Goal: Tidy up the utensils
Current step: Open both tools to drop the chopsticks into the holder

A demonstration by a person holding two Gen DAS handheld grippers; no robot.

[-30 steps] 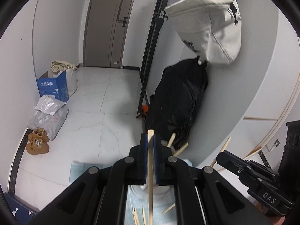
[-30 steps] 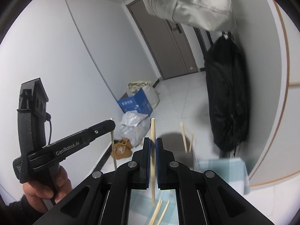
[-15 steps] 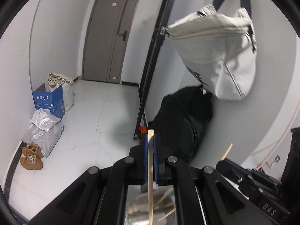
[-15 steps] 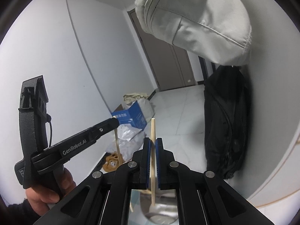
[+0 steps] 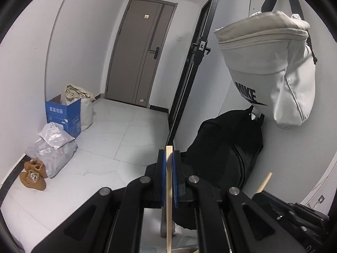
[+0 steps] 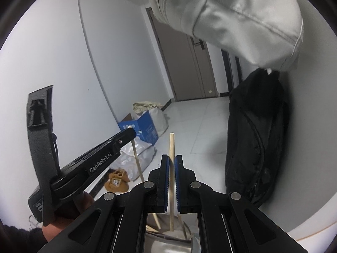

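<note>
In the left wrist view my left gripper is shut on a flat wooden chopstick that stands upright between the blue pads. Its lower end reaches down to the rim of a metal cup at the frame's bottom. My right gripper is shut on a round chopstick, whose lower end sits inside the metal cup among several other chopsticks. In the right wrist view the left gripper shows at the left, held by a hand, its chopstick slanting down toward the cup.
A white bag hangs on the wall above a black backpack. A black pole stands beside a brown door. On the floor at the left lie a blue box, plastic bags and brown shoes.
Both grippers have moved forward over the metal cup, each still shut on its chopstick. The checked cloth and loose chopsticks have dropped out of view, and the bag and backpack look closer.
</note>
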